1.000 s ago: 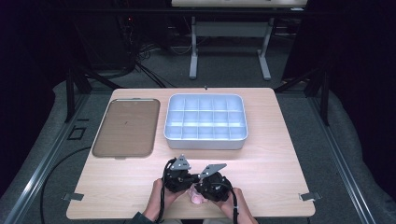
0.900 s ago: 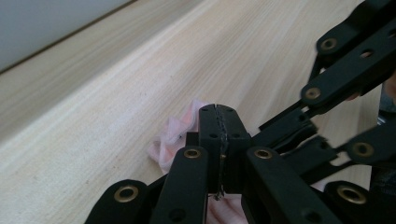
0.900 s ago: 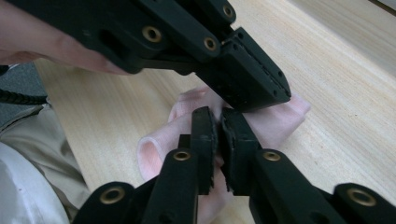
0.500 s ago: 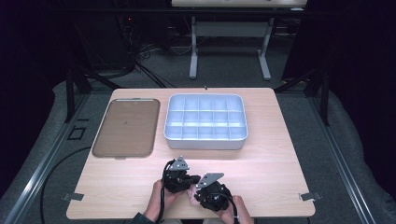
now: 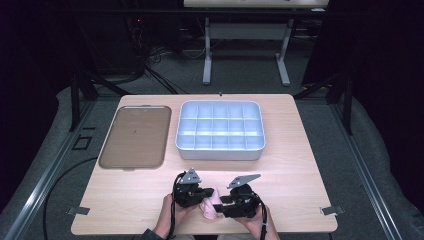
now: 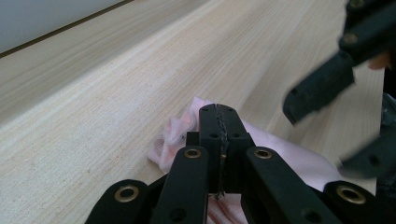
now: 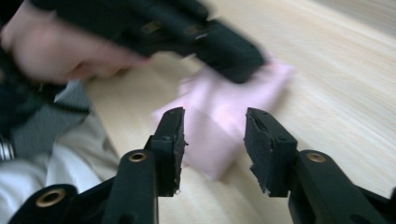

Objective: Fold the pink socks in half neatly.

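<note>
Two grippers sit close together at the near edge of the table [image 5: 300, 165] in the high view, the left gripper [image 5: 204, 194] and the right gripper [image 5: 223, 204] facing each other over a small pink cloth [image 5: 210, 209] that lies bunched between them. Farther back stand a brown tray [image 5: 134, 136] on the left and a pale blue compartment box [image 5: 220, 131] beside it, both well apart from the hands.

In the left gripper view, that gripper's jaws are pressed fully together, pinching a fold of the pink cloth [image 6: 177, 135], which spreads out on the wood under and to either side of them. The right gripper [image 6: 336, 93] shows blurred at the upper right, just beyond the cloth.

In the right gripper view, the right gripper [image 7: 214, 140] has its jaws parted to a moderate gap; they have just been opening, and nothing is clamped between the pads. The pink cloth [image 7: 224, 107] lies on the table just ahead of the gap, its far end under the tip of the left gripper [image 7: 196, 32], which comes in blurred from the upper left.
</note>
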The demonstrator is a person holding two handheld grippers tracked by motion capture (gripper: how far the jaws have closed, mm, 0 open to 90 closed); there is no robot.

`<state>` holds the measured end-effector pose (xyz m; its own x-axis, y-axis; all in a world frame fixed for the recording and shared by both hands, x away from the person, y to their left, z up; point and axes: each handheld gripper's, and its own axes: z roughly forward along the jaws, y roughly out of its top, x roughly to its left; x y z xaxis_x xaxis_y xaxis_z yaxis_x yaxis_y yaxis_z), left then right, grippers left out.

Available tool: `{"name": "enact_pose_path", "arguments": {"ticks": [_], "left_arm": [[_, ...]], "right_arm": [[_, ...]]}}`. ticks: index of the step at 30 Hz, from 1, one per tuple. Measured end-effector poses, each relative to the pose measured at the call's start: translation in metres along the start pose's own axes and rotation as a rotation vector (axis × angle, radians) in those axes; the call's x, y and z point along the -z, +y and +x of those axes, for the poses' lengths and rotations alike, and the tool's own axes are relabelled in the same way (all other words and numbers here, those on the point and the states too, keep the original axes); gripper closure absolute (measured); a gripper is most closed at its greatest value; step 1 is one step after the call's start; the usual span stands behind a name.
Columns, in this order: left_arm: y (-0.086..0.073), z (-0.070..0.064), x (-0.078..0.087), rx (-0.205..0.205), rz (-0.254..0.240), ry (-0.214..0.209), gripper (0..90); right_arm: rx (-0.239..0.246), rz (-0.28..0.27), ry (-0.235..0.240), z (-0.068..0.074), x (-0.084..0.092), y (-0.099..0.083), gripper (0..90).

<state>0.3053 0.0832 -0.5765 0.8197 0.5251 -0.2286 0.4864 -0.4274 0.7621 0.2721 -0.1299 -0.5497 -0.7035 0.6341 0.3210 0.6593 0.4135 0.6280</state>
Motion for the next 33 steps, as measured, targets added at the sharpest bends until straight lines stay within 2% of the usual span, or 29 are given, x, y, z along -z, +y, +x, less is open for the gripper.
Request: {"name": "enact_pose_path", "arguments": {"ticks": [1,3,6,9,15,22,24,33], "left_arm": [[0.000,0.000,0.000,0.000,-0.001,0.001,90.0],[0.000,-0.001,0.000,0.000,-0.003,0.005,90.0],[-0.001,-0.001,0.000,-0.003,-0.005,0.006,90.0],[-0.001,0.000,0.000,0.005,-0.006,0.003,89.9],[-0.002,0.001,0.001,0.008,-0.008,-0.006,89.9],[-0.001,0.003,0.002,0.010,-0.004,-0.011,89.9],[-0.001,0.003,0.002,0.011,-0.002,-0.012,89.8],[-0.001,0.008,0.007,0.032,-0.012,-0.027,86.3]], "right_arm": [[-0.039,-0.010,-0.019,-0.005,0.000,0.001,55.0],[-0.096,-0.014,-0.021,-0.009,-0.004,0.002,51.0],[-0.123,-0.002,-0.035,-0.008,-0.015,0.005,43.6],[-0.129,0.013,-0.050,-0.005,-0.025,0.006,42.2],[-0.066,0.029,-0.123,0.007,-0.035,0.008,40.9],[-0.040,0.048,-0.146,0.010,-0.039,0.008,42.5],[-0.033,0.055,-0.147,0.010,-0.039,0.009,44.7],[-0.022,0.101,-0.065,0.005,-0.040,0.015,61.2]]}}
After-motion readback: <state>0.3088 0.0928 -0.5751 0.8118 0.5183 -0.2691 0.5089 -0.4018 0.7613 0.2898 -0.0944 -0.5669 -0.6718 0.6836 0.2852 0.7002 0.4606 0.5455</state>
